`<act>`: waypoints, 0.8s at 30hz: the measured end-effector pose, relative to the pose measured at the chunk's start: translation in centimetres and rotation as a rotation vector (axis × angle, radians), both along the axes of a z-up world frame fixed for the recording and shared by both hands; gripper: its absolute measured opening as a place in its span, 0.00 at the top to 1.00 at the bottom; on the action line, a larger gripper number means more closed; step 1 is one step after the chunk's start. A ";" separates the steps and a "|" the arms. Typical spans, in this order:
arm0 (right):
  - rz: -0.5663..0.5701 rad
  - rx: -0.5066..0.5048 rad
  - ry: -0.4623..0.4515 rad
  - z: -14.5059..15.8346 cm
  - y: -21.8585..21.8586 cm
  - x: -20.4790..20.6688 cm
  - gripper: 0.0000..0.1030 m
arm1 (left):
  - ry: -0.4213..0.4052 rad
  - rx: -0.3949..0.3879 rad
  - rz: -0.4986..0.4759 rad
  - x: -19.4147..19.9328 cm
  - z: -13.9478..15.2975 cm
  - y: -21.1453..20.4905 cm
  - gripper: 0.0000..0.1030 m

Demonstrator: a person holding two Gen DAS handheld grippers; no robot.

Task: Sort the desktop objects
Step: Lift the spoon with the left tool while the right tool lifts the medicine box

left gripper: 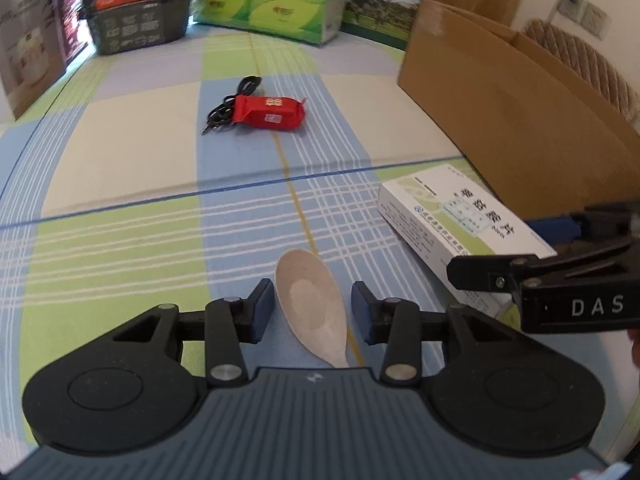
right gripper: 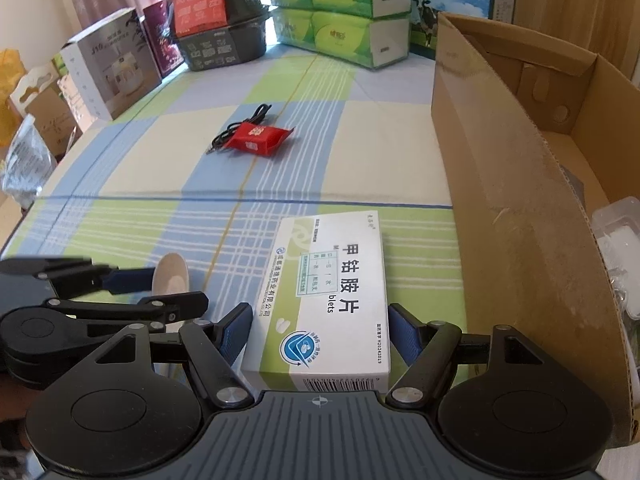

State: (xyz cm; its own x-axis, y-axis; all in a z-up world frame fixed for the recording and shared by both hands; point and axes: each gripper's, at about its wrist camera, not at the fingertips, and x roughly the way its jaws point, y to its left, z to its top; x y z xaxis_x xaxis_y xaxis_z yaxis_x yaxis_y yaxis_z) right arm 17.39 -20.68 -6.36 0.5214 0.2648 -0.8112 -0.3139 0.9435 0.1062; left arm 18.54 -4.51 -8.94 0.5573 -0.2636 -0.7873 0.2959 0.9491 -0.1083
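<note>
From where I steer, the middle of the table lies open; only a red packet on a black cable sits there. Along the right edge the tall cardboard box walls me in, just beside the medicine box. The far edge is blocked by stacked tissue packs and black containers, the far left corner by cartons. Near me, the two grippers crowd side by side, little room between them.
</note>
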 end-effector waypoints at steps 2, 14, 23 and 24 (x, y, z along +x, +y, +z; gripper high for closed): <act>0.008 -0.005 0.002 -0.1 0.1 0.0 0.32 | -0.007 0.021 -0.037 -0.1 0.0 0.0 0.70; 0.066 -0.105 -0.010 -0.8 1.1 -0.3 0.32 | -0.089 0.064 -0.082 -0.7 0.3 0.0 0.54; 0.061 -0.116 0.002 -1.0 1.2 0.1 0.32 | -0.029 0.028 0.075 -1.4 0.2 0.3 0.51; 0.059 -0.114 0.006 -1.1 1.2 0.1 0.32 | -0.025 0.029 0.078 -1.4 0.0 0.1 0.54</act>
